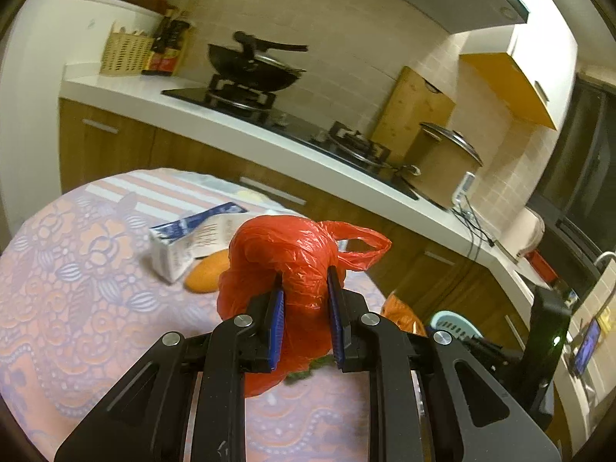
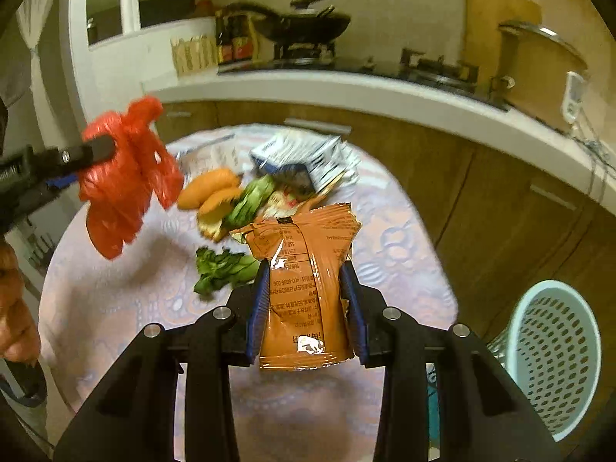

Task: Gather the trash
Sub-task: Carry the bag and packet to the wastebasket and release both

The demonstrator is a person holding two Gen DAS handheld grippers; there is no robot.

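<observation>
My left gripper [image 1: 306, 281] is shut on a crumpled red plastic bag [image 1: 292, 254] and holds it above the round table; the bag also shows at the left of the right wrist view [image 2: 127, 177]. My right gripper [image 2: 306, 273] is shut on an orange snack wrapper [image 2: 304, 273], held above the table's near edge. On the patterned tablecloth [image 2: 392, 246] lie orange peels [image 2: 210, 188], green vegetable scraps [image 2: 223, 269] and a blue-and-white carton [image 2: 304, 158], which also shows in the left wrist view [image 1: 192, 238].
A pale blue perforated bin [image 2: 554, 354] stands on the floor right of the table, also in the left view [image 1: 454, 323]. Behind the table runs a kitchen counter [image 1: 269, 131] with a wok [image 1: 254, 65] on the stove and wooden cabinets below.
</observation>
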